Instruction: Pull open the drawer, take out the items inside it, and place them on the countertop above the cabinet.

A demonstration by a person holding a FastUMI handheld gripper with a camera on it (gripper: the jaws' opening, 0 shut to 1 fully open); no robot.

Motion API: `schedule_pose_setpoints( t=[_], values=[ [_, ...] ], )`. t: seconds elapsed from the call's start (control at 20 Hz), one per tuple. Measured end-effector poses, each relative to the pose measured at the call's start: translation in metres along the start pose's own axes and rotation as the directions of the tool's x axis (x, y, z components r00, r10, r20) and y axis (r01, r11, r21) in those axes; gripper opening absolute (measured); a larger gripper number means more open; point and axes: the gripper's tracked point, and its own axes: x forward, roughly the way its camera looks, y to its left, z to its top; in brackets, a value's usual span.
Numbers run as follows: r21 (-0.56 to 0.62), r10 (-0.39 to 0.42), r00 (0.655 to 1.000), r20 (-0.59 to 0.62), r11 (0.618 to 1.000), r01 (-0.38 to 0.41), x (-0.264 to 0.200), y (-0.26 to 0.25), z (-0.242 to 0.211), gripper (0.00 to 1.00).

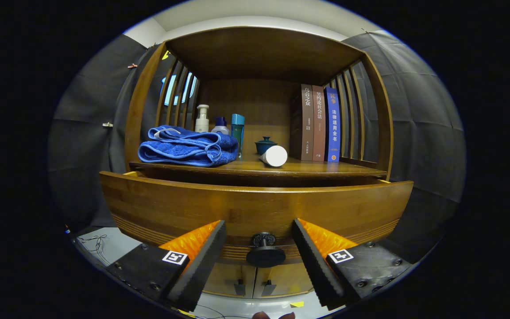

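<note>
The hand-held gripper (258, 261) sits released, its two fingers spread wide either side of the dark round knob (264, 251) and not touching it. That knob is on the front of the wooden drawer (255, 208), which stands pulled out a little from the cabinet; what lies inside it is hidden behind the drawer front. Just above, on the worktop (308, 168), a folded blue towel (188, 148) lies to the left, with a white pump bottle (202, 118) and a teal bottle (237, 133) behind it. A white cylinder (274, 156) lies on its side near the middle, a small teal lidded cup (265, 144) just behind it, and three books (320, 124) stand upright on the right.
</note>
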Motion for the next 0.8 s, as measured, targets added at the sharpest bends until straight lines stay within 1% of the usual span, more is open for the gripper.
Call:
schedule_pose_setpoints(
  t=[0.35,0.8],
  values=[
    [-0.063,-0.015,1.000,-0.026,0.998,0.013,0.030,0.006,-0.004,1.00],
    [-0.058,-0.020,0.998,-0.063,0.998,0.016,0.056,0.010,-0.006,1.00]
  ],
)
